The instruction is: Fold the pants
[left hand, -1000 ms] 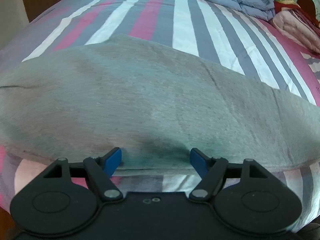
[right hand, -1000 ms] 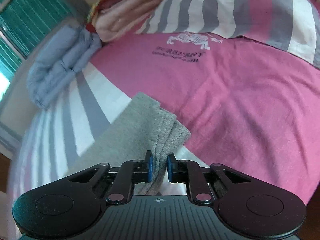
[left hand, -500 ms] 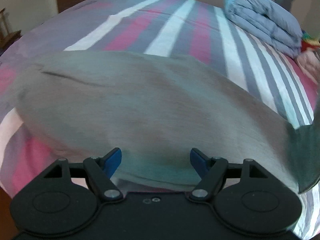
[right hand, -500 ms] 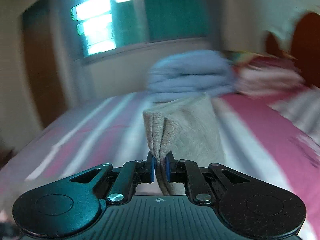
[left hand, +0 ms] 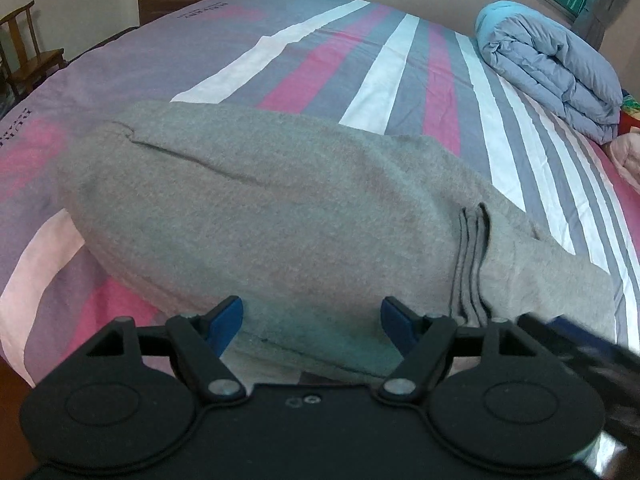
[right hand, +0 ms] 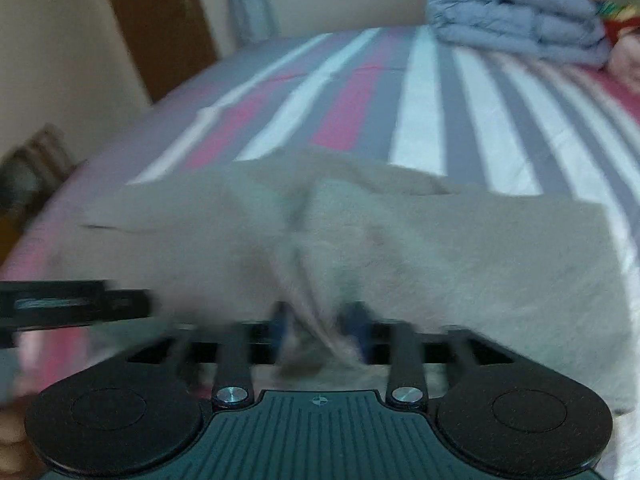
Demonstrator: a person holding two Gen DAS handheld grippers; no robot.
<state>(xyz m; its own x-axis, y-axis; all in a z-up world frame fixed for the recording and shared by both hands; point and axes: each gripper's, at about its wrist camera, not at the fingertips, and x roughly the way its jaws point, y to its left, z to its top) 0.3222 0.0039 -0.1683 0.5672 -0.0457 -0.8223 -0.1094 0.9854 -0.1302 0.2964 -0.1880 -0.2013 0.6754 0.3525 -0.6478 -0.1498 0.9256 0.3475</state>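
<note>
Striped bedsheet [left hand: 384, 80], folded blue quilt [left hand: 552, 76], wooden chair [left hand: 24, 52], brown door [right hand: 160, 20]

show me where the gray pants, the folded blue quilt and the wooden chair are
gray pants [left hand: 280, 216], left wrist view, middle of the top layer.
folded blue quilt [left hand: 552, 68], left wrist view, its top fold.
wooden chair [left hand: 28, 56], left wrist view, its backrest and seat.

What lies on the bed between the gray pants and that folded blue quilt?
Only bare striped bedsheet separates the gray pants from the blue quilt, in the left wrist view.
</note>
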